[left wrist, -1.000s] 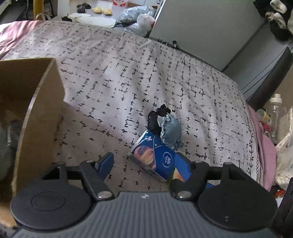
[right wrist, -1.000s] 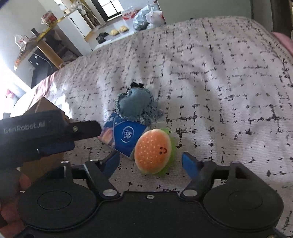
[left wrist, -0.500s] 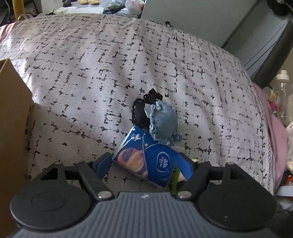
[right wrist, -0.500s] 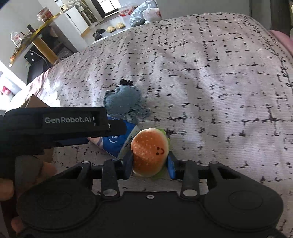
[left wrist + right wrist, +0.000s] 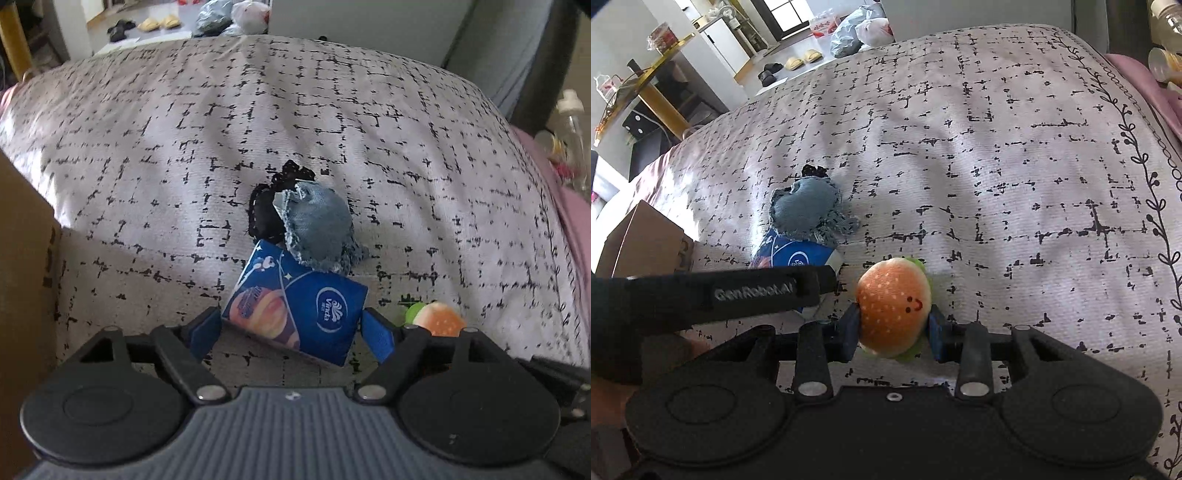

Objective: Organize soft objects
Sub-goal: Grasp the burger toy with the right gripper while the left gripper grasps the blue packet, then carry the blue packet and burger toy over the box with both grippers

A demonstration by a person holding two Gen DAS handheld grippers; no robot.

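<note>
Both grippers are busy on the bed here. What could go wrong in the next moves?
1. The right gripper pinches the burger plush by its rounded sides only; it may squirt out on lifting.
2. The left gripper straddles the blue tissue pack, whose far edge lies under the denim pouch; lifting may drag the pouch along.
3. The two grippers work close together and may collide.

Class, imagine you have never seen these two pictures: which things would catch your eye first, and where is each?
First the smiling plush burger, clamped between the right gripper's blue fingers low in the right wrist view. Next the blue tissue pack, lying on the patterned bedspread between the left gripper's open fingers. Just beyond the pack sits a denim pouch, with black lace beside it.
</note>
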